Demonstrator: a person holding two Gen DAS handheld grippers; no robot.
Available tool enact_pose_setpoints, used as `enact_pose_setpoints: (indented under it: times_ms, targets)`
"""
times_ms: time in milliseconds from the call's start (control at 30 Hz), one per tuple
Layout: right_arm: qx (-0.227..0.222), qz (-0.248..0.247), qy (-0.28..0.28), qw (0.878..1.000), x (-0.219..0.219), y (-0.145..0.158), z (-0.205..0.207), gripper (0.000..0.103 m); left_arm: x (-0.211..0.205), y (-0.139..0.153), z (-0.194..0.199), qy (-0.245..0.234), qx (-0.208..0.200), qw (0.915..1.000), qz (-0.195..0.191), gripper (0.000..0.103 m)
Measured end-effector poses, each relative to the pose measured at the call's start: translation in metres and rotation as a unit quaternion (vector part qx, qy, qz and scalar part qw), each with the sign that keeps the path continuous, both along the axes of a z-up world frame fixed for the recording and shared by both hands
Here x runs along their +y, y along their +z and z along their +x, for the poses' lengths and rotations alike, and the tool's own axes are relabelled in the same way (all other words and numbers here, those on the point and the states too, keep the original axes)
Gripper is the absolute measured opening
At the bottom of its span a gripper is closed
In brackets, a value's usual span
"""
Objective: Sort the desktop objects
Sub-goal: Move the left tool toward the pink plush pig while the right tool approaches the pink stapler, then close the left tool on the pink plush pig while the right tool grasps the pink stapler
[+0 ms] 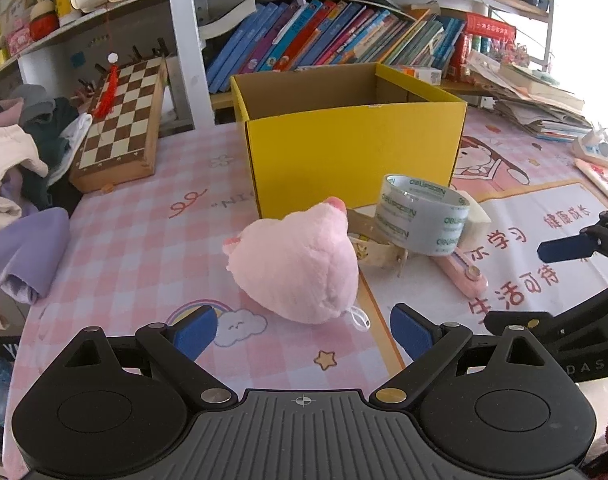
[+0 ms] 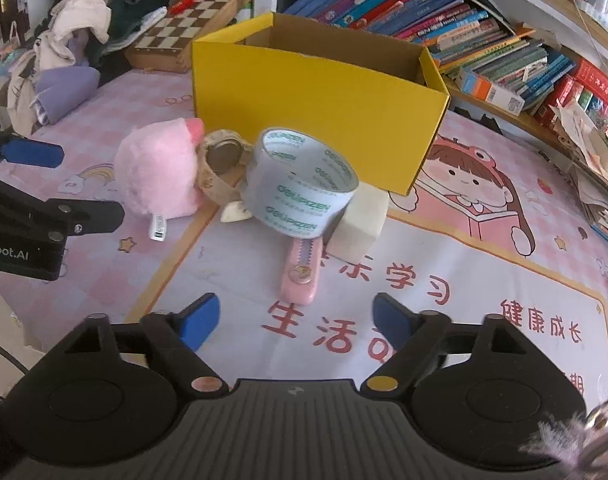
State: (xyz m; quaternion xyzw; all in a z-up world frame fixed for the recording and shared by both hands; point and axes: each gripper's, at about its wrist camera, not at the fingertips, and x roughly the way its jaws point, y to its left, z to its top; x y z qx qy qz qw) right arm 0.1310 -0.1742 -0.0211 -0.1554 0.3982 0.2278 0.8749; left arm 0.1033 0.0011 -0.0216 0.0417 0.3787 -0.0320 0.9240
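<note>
A pink plush toy [image 1: 296, 264] [image 2: 156, 172] lies on the pink desk mat just ahead of my open left gripper [image 1: 302, 332]. Right of it sit a beige patterned tape roll [image 1: 369, 240] [image 2: 216, 168], a clear tape roll [image 1: 421, 210] [image 2: 300, 182], a white block [image 2: 357, 224] and a pink utility knife [image 1: 461, 272] [image 2: 300, 276]. The clear roll leans on the block and over the knife. My right gripper [image 2: 294, 320] is open, empty, just short of the knife. An open yellow cardboard box [image 1: 351, 156] [image 2: 315, 92] stands behind them.
A chessboard box [image 1: 122, 120] [image 2: 192, 24] and a heap of clothes [image 1: 20, 152] [image 2: 84, 32] lie at the left. Books line the shelf [image 1: 327, 36] [image 2: 463, 20] behind the box, and paper stacks [image 1: 543, 100] [image 2: 599, 176] sit at the right.
</note>
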Motion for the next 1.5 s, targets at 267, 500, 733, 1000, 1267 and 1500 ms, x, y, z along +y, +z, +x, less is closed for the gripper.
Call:
enact_pose_setpoints:
  times_ms: [267,500,733,1000,1267,1500]
  targets:
    - [0.015,0.0,0.004,1.0,0.0,-0.004,0.019,0.07,-0.005,-0.002,0.016,-0.002,-0.002,1.0,0.008,0.095]
    - [0.023,-0.001,0.018,1.0,0.004,-0.005,0.032,0.07,-0.006,-0.012,0.033,0.007,0.01,0.9997,0.019,0.095]
    - [0.044,0.003,0.026,0.999,0.004,-0.011,0.043,0.064,-0.004,-0.022,0.046,0.019,0.024,0.9994,0.015,0.095]
    - [0.07,0.011,0.031,0.997,0.009,-0.019,0.056,0.061,0.003,-0.028,0.052,0.023,0.03,0.9993,-0.007,0.077]
    - [0.083,0.016,0.028,0.996,0.014,-0.023,0.065,0.061,0.018,-0.023,0.041,0.038,0.034,0.9986,-0.018,0.059]
    - [0.083,0.012,0.026,0.996,0.024,-0.028,0.066,0.059,0.032,-0.014,0.027,0.068,0.028,0.9967,-0.033,0.058]
